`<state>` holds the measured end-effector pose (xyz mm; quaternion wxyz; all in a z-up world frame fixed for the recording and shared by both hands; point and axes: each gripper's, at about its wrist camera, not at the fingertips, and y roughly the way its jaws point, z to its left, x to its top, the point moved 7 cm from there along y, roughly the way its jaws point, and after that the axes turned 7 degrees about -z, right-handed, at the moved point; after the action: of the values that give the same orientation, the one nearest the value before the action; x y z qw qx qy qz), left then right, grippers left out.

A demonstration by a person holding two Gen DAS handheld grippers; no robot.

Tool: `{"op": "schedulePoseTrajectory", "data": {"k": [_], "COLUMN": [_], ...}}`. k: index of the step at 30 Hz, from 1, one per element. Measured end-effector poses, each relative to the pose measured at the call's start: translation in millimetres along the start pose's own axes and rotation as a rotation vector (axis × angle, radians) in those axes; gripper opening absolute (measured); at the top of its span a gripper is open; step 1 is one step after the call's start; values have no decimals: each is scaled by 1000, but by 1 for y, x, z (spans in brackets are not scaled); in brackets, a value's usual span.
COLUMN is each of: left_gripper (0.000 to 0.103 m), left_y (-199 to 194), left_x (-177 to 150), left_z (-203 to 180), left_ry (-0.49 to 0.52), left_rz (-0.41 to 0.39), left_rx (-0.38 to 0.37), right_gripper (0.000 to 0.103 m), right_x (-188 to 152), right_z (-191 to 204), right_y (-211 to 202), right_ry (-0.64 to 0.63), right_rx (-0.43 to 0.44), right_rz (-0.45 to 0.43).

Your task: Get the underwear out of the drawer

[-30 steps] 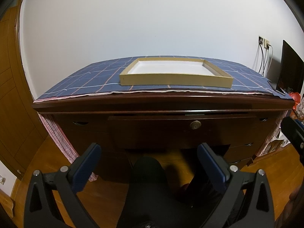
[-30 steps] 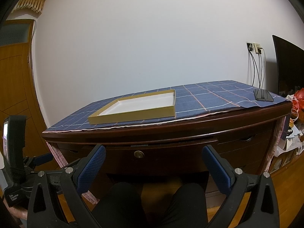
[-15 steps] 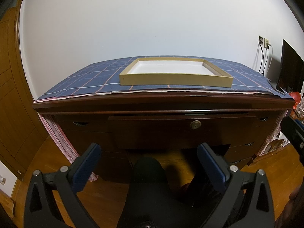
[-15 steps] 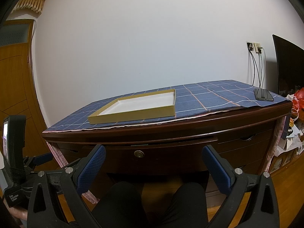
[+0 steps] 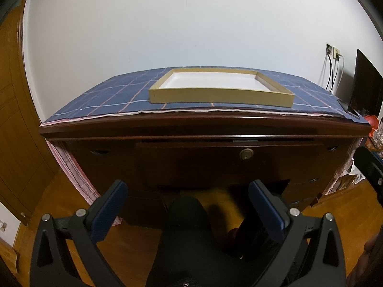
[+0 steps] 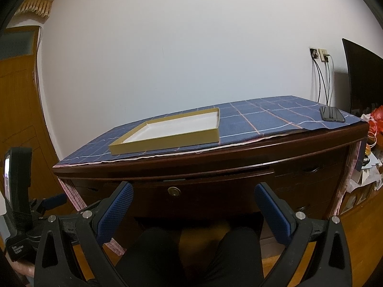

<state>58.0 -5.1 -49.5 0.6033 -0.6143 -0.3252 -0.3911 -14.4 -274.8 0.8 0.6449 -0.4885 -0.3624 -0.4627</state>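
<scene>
A dark wooden desk faces me with its wide middle drawer (image 5: 215,160) (image 6: 203,186) pushed in; a brass keyhole (image 5: 246,154) (image 6: 174,191) sits on its front. No underwear shows. On the blue checked cloth (image 5: 115,98) (image 6: 263,117) rests a shallow tan tray (image 5: 220,96) (image 6: 167,141) with a white bottom and nothing in it. My left gripper (image 5: 188,192) hangs open in front of the drawer, below its front. My right gripper (image 6: 194,195) is open too, its blue pads level with the keyhole. Neither touches the desk.
A person's dark-clothed knees (image 5: 189,227) (image 6: 155,246) sit under the desk. Smaller side drawers (image 5: 308,181) (image 6: 308,169) flank the middle one. A phone (image 6: 332,113) lies on the cloth's right end, by a dark screen (image 6: 366,76) and wall cables (image 6: 323,81). A wooden door (image 5: 14,131) stands left.
</scene>
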Motion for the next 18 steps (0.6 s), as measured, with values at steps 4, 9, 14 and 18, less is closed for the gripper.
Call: {"op": "schedulePoseTrajectory", "data": {"k": [4,9,14,18], "left_gripper": [103,103,103,103], "left_y": [0,0,0,1], "left_x": [1,1,0,0], "left_z": [-3,-4,-4,-4], "left_ry": [7,9,9,9], "left_rz": [-2,-1,1,8], "left_rx": [0,1,1,-1], "right_gripper": [103,103,103,103], "right_x": [0,0,0,2], "right_z": [0,2,1,1], "right_y": [3,3,3,4], "right_ry": [3,-4,0,2], "right_rx": [-2,-1,-1,-1], "right_rz": [6,3,6,11]}}
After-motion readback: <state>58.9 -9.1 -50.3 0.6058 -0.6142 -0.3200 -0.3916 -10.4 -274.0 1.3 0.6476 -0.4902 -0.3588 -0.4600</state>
